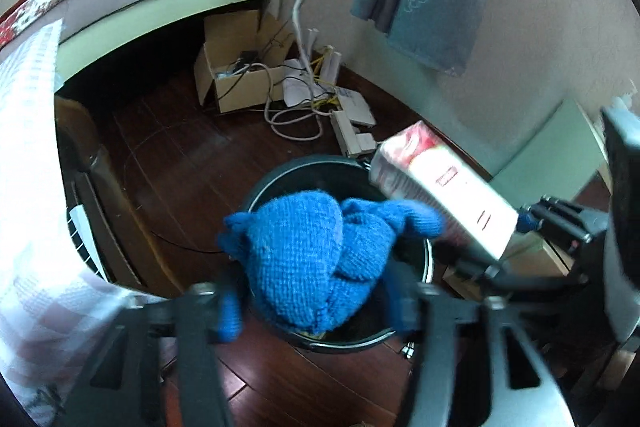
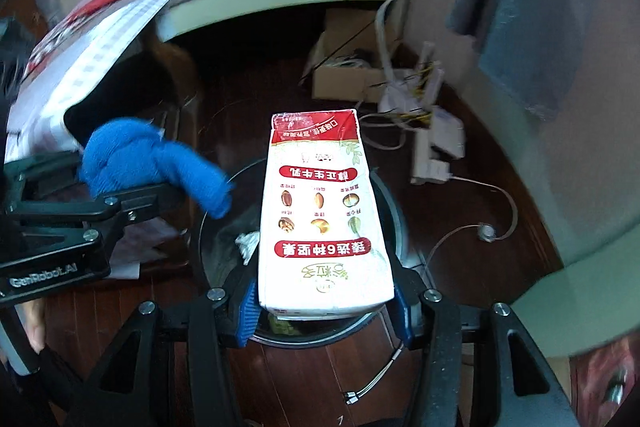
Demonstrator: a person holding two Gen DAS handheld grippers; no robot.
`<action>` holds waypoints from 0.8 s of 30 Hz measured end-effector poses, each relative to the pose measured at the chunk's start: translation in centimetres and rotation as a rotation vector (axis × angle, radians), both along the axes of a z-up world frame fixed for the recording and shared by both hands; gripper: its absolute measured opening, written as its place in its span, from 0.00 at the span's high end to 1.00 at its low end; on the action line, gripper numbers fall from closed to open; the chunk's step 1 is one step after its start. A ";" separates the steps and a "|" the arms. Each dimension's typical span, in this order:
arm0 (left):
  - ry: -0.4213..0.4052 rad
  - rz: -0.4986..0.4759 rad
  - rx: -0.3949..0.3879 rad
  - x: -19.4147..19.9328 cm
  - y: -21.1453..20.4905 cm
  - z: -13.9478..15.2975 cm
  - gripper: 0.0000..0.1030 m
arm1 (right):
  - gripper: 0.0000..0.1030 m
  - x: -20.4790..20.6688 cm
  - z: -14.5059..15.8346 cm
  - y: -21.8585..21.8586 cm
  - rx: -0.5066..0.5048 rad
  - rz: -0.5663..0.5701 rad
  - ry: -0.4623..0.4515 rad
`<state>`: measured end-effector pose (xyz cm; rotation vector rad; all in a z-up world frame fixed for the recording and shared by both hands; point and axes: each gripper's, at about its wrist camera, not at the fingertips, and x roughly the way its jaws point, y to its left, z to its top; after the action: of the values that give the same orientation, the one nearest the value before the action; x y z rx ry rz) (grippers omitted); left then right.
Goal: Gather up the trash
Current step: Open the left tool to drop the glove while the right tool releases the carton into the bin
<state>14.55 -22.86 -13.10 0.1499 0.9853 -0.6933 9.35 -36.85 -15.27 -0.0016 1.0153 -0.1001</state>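
Blue knitted cloth [image 1: 308, 263] sits between the left gripper's [image 1: 316, 307] spread jaws, right over the black bin [image 1: 280, 175]. Beside it, the right gripper [image 2: 326, 307] has the milk carton [image 2: 320, 211] between its pads, long axis pointing away, above the same bin; whether they press it, I cannot tell.

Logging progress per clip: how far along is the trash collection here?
Done: crumpled paper already lies in the bin. In hand: left gripper has a blue knitted item between its jaws, right gripper a milk carton, both over the bin's mouth. Left: dropping both in; neither is inside yet.
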 end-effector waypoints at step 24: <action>-0.033 0.027 0.041 -0.8 -0.1 -0.7 0.07 | 0.05 -0.8 -1.0 -2.1 -0.096 -0.133 0.036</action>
<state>13.79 -22.95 -13.80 0.1827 0.9686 -0.6441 8.53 -38.95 -16.31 -0.0236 1.0451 -0.2709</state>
